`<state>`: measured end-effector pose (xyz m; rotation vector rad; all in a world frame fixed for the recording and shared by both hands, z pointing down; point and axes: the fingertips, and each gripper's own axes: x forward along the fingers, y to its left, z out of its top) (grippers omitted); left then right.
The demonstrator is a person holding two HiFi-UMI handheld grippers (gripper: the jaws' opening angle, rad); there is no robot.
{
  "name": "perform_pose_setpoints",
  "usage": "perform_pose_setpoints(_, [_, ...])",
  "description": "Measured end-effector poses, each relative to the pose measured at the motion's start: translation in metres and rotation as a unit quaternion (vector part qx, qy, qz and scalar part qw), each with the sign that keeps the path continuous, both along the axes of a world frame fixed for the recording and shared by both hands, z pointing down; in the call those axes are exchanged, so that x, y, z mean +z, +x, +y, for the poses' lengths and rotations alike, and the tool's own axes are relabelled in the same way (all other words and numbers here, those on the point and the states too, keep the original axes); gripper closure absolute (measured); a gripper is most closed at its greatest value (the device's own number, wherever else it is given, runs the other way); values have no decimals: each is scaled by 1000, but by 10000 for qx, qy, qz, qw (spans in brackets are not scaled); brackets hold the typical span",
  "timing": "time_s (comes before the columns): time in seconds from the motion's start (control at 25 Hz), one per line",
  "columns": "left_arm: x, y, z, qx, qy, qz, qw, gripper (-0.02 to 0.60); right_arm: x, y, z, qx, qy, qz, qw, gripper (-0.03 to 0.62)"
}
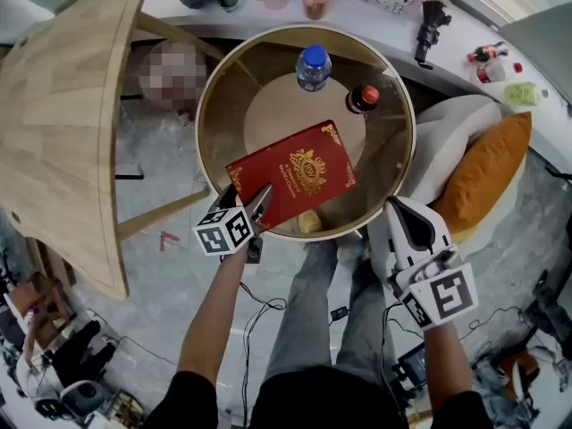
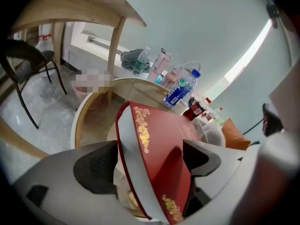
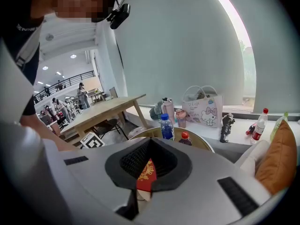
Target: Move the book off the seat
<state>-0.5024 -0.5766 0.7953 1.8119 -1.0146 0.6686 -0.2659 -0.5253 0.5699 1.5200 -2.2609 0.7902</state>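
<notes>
Red and stamped with gold, the book [image 1: 293,175] is seen lying flat on the glass top of a round table [image 1: 200,123], with its near corner out at the rim closest to the person. That corner is straddled by the left gripper [image 1: 259,206], whose jaws are spread wide; the cover and the white page edge stand between the pads, but no squeeze on them is shown. The right gripper [image 1: 399,213] is held apart at the table's near right edge, jaws brought together on nothing. Judged from its hard cover, the book can be expected to stay stiff and carry some weight, and the glossy boards may slide under a shallow pinch. A deeper bite along an edge would be safer than a corner hold. A water bottle [image 1: 313,68] and a dark bottle [image 1: 363,98] stand further back on the glass.
</notes>
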Motion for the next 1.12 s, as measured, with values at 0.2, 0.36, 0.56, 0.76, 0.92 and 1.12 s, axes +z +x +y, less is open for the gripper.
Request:
perform_pose_setpoints(0.2, [1, -2, 3, 745, 506, -770, 9929, 200, -1, -5, 1, -22, 16, 32, 10000, 585])
perform_pose_setpoints(0.36, [-19, -12, -5, 531, 755, -794, 9926, 358, -9, -7, -6, -99, 161, 83, 9998, 585])
perform_pose_setpoints(0.56, [-60, 0, 4, 520, 1054, -681, 9907, 430, -34, 7, 8, -106, 301, 128, 9994, 585])
perform_pose_setpoints(0.76, [-126, 33, 27, 335, 1498, -93, 9881, 494, -69, 24, 26, -121, 540, 183, 9983, 585])
perform_pose_setpoints(0.92, [-194, 68, 53, 425, 1977, 219, 9791, 560, -105, 40, 40, -99, 735, 193, 9971, 585])
perform_pose_setpoints(1.12, [-283, 117, 99, 934, 2611, 508, 9594, 568, -147, 70, 68, 46, 926, 199, 9955, 585])
